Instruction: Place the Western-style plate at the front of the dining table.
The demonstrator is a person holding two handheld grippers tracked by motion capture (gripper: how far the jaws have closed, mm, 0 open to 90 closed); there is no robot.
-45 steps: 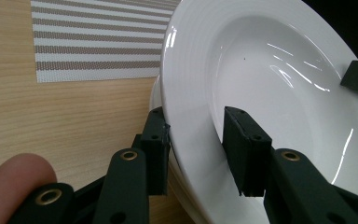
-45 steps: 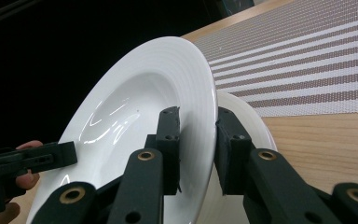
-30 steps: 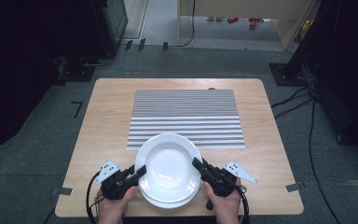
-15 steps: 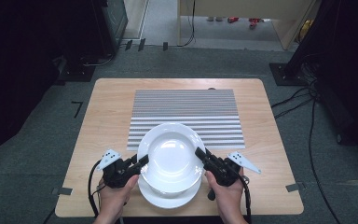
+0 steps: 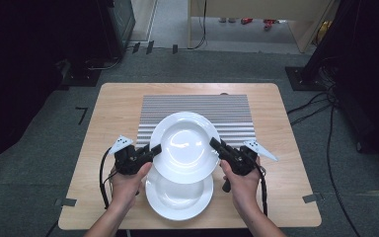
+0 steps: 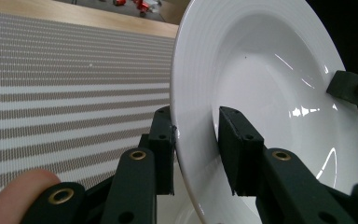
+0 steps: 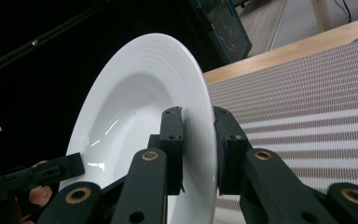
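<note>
Lower plate (image 5: 178,196) on desk (image 5: 286,197), nearest, betw. both hands, beneath lifted plate. L tool (image 5: 154,151) clenched on L rim of upper plate (image 5: 185,146); rim betw. pads in left gripper view (image 6: 200,154). R tool (image 5: 216,146) clenched on opp. rim, seen edge-on in right gripper view (image 7: 198,149). Upper plate held w/ both tools, clear of lower one, overlapping near edge of striped mat (image 5: 227,111) beyond tools.
</note>
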